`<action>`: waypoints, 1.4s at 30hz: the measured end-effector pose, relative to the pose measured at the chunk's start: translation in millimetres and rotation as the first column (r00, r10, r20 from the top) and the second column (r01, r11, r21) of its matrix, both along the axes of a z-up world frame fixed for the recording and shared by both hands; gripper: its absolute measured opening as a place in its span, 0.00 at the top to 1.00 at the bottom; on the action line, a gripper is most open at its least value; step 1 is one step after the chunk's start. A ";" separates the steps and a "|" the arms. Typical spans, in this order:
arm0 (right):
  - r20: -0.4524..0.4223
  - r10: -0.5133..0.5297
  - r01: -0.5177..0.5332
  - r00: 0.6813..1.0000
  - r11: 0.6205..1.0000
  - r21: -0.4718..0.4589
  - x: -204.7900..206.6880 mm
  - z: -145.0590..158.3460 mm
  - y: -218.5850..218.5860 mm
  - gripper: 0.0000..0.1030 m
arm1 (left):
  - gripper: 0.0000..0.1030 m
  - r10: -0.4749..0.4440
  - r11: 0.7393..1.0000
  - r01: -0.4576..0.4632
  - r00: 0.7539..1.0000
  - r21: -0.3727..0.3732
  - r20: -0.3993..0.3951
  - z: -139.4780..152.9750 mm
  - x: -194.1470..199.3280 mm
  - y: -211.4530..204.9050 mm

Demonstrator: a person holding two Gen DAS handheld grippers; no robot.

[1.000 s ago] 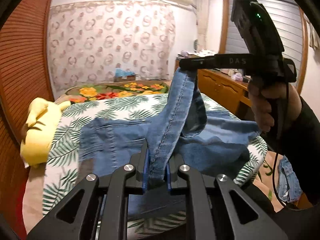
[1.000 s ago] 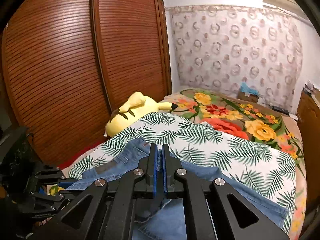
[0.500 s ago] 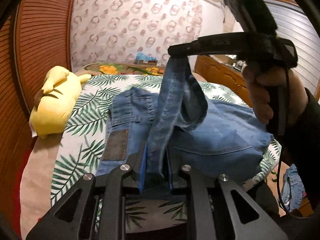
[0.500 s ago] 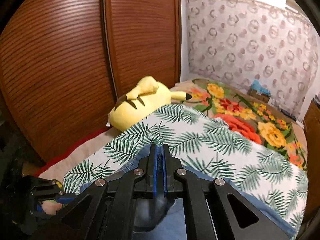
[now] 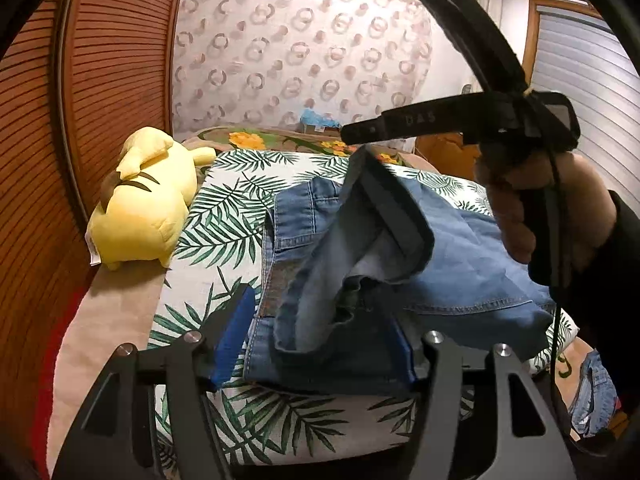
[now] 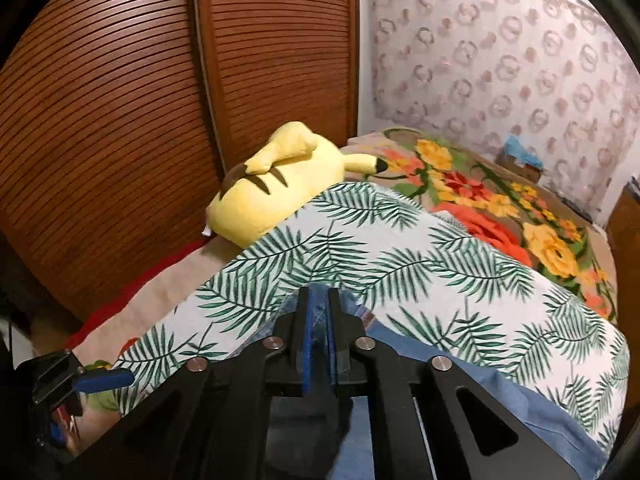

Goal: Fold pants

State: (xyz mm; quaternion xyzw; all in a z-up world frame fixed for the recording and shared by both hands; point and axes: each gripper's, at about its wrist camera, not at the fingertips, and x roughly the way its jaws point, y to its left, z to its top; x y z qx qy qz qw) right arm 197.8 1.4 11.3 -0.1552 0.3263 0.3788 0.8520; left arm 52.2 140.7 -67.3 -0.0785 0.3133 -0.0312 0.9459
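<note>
Blue denim pants [image 5: 460,264] lie on the palm-leaf sheet [image 5: 224,216] of the bed. My left gripper [image 5: 320,328] is open, its blue pads wide apart, with the loose leg hem lying between them. My right gripper [image 5: 352,136] is shut on the other edge of the denim and holds it lifted above the pants. In the right wrist view my right gripper [image 6: 318,300] is closed with denim [image 6: 500,392] pinched between the pads; my left gripper [image 6: 104,380] shows at the lower left.
A yellow plush toy [image 5: 144,208] lies at the bed's left side beside the wooden slatted wardrobe [image 5: 80,120]. A floral blanket [image 6: 500,208] covers the far end of the bed. More denim clothes [image 5: 592,400] lie off the bed at the lower right.
My left gripper has opened and let go of the denim hem, which now droops between its pads. Both grippers have moved over the pants, and the right one still holds its edge up.
</note>
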 end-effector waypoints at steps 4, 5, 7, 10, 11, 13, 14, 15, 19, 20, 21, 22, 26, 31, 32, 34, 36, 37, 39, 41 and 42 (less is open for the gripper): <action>0.040 -0.012 0.012 0.999 1.000 0.009 -9.3 12.4 -12.1 0.64 | 0.39 -0.023 1.000 0.023 1.000 0.002 0.018 3.1 0.6 -7.3; 0.043 -0.011 0.011 0.999 1.000 0.013 -12.8 13.9 -17.5 0.63 | 0.39 -0.037 0.999 0.037 0.999 0.007 0.020 3.1 2.1 -10.6; 0.049 -0.017 0.016 0.999 1.000 0.018 -19.4 14.6 -33.5 0.62 | 0.39 -0.056 0.998 0.056 0.998 0.015 0.018 2.3 4.0 -14.8; 0.055 -0.044 0.043 0.998 0.999 0.013 -28.7 5.9 -61.6 0.61 | 0.40 -0.084 0.996 0.084 0.996 0.019 0.012 -1.5 8.2 -19.9; 0.052 -0.056 0.056 0.997 0.998 0.008 -30.4 0.3 -72.3 0.61 | 0.42 -0.090 0.996 0.090 0.996 0.017 0.004 -3.9 11.2 -21.0; 0.042 -0.084 0.084 0.996 0.996 0.000 -35.2 -12.5 -94.1 0.61 | 0.43 -0.085 0.996 0.085 0.996 0.022 -0.007 -6.2 14.5 -22.8; 0.029 -0.093 0.094 0.995 0.996 -0.006 -36.9 -20.6 -104.3 0.61 | 0.45 -0.084 0.996 0.085 0.996 0.021 -0.015 -8.6 18.0 -22.7; 0.017 -0.105 0.105 0.994 0.994 -0.016 -38.5 -29.6 -114.0 0.61 | 0.46 -0.086 0.996 0.087 0.996 0.020 -0.020 -9.8 19.1 -23.3; -0.028 -0.167 0.166 0.986 0.985 -0.042 -39.9 -65.8 -146.9 0.61 | 0.48 -0.093 0.995 0.095 0.995 0.036 -0.045 -17.1 27.7 -25.3; -0.052 -0.180 0.178 0.982 0.983 -0.040 -38.9 -74.0 -152.1 0.61 | 0.49 -0.094 0.995 0.096 0.994 0.037 -0.054 -19.4 30.2 -25.0; -0.072 -0.194 0.191 0.978 0.981 -0.039 -38.1 -80.8 -156.2 0.61 | 0.50 -0.095 0.995 0.097 0.994 0.038 -0.063 -21.6 32.3 -24.9; -0.083 -0.205 0.203 0.975 0.979 -0.037 -38.7 -86.6 -160.5 0.61 | 0.52 -0.096 0.994 0.099 0.993 0.038 -0.073 -24.4 34.8 -24.7; -0.090 -0.234 0.233 0.968 0.972 -0.012 -45.1 -91.3 -169.2 0.61 | 0.71 -0.111 0.992 0.116 0.989 0.045 -0.102 -33.0 40.1 -26.5; -0.100 -0.240 0.246 0.966 0.968 0.048 -54.4 -86.1 -182.9 0.61 | 0.89 -0.125 0.991 0.129 0.987 0.034 -0.103 -33.1 38.2 -28.1; -0.099 -0.239 0.245 0.966 0.968 0.048 -53.5 -86.7 -187.4 0.61 | 0.91 -0.133 0.990 0.136 0.988 0.025 -0.084 -28.7 34.7 -28.1; -0.090 -0.243 0.247 0.966 0.968 0.038 -56.3 -87.9 -189.8 0.61 | 0.93 -0.142 0.990 0.143 0.988 0.005 -0.054 -19.5 26.8 -27.0; -0.087 -0.246 0.250 0.965 0.968 0.034 -56.6 -89.2 -191.0 0.61 | 0.93 -0.128 0.992 0.128 0.992 -0.005 -0.004 -3.1 11.6 -22.3; -0.087 -0.248 0.252 0.965 0.967 0.035 -56.9 -88.7 -192.9 0.61 | 0.94 -0.123 0.992 0.123 0.992 -0.015 0.012 3.2 4.9 -19.5; -0.087 -0.247 0.251 0.965 0.967 0.039 -54.4 -86.7 -198.2 0.61 | 0.94 -0.121 0.992 0.121 0.992 -0.021 0.021 10.6 -3.7 -15.2; -0.082 -0.246 0.250 0.966 0.968 0.037 -54.6 -86.5 -199.9 0.61 | 0.94 -0.111 0.994 0.112 0.994 -0.014 0.009 11.9 -9.6 -13.4; -0.079 -0.247 0.250 0.966 0.968 0.035 -54.9 -87.6 -198.4 0.61 | 0.94 -0.105 0.994 0.105 0.994 -0.009 -0.002 9.8 -9.6 -12.4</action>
